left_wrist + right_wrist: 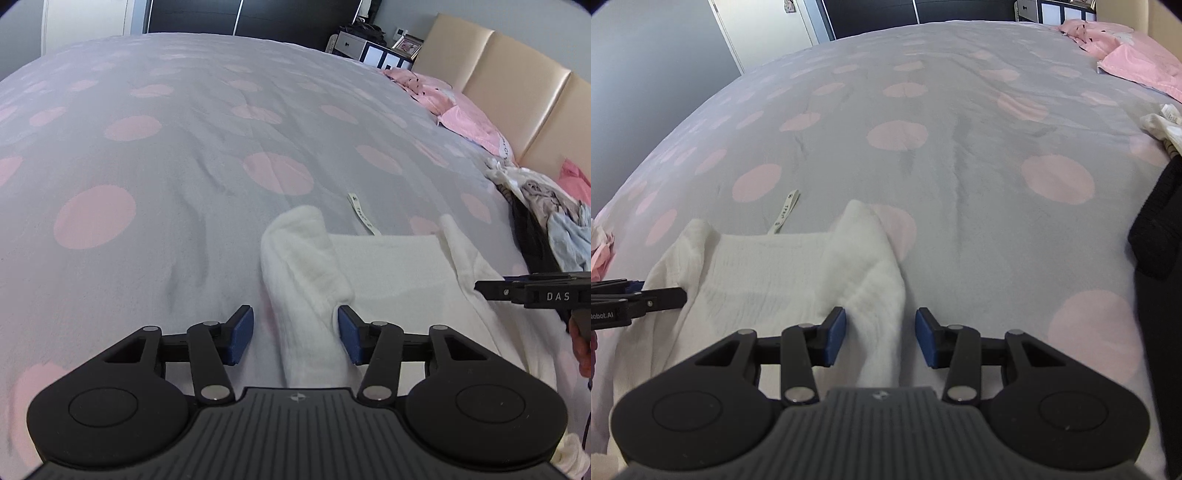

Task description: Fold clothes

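Note:
A white textured garment [391, 269] lies on the grey bedspread with pink dots [166, 229], its label [364, 216] sticking out at the far edge. My left gripper [295, 332] is open over the garment's left raised fold; the right pad touches the cloth and the left pad stands clear of it. In the right wrist view the same garment [768, 266] and label [785, 212] show. My right gripper [881, 336] is open over the right raised fold, with its left pad against the cloth and a gap at the right pad. Each gripper shows at the edge of the other's view.
Pink pillows [472, 122] and a beige padded headboard [517, 92] are on the right. A heap of mixed clothes [546, 214] lies by the headboard, and a black garment [1156, 229] lies right of my right gripper. A bedside cabinet [369, 48] stands beyond the bed.

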Action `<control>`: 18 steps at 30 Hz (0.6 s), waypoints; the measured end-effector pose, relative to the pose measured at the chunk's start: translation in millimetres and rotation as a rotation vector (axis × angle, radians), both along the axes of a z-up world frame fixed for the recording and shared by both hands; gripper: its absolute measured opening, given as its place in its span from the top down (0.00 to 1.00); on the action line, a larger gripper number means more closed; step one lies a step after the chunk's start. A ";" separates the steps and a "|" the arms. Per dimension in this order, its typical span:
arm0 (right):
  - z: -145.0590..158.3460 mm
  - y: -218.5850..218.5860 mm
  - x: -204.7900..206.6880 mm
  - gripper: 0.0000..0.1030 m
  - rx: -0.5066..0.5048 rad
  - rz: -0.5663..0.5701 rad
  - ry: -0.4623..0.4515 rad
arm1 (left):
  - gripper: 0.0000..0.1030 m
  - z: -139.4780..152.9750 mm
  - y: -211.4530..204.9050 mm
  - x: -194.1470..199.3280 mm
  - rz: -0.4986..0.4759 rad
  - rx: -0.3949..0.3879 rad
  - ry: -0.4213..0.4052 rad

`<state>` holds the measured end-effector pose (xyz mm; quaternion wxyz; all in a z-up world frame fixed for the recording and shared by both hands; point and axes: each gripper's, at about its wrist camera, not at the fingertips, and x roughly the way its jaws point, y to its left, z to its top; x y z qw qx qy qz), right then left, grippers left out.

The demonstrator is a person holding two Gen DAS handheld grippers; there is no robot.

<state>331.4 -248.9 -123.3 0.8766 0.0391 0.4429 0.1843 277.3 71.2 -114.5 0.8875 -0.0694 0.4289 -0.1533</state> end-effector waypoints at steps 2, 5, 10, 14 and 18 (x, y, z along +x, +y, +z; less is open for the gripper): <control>0.4 -0.5 1.8 0.71 0.012 0.011 -0.006 | 0.60 0.7 -0.6 3.1 -0.008 -0.005 -0.003; 5.8 -3.7 2.2 0.90 0.024 0.024 -0.016 | 0.79 6.5 -4.4 3.9 -0.039 -0.014 -0.015; 30.9 -11.5 -7.9 0.92 0.075 0.046 -0.052 | 0.91 29.4 -5.7 -3.3 -0.070 -0.054 -0.056; 62.1 -13.7 -25.5 0.92 0.106 0.092 -0.107 | 0.91 60.7 -2.2 -21.0 -0.100 -0.075 -0.112; 96.2 -20.8 -52.1 0.92 0.133 0.142 -0.172 | 0.92 90.7 4.8 -46.2 -0.125 -0.071 -0.163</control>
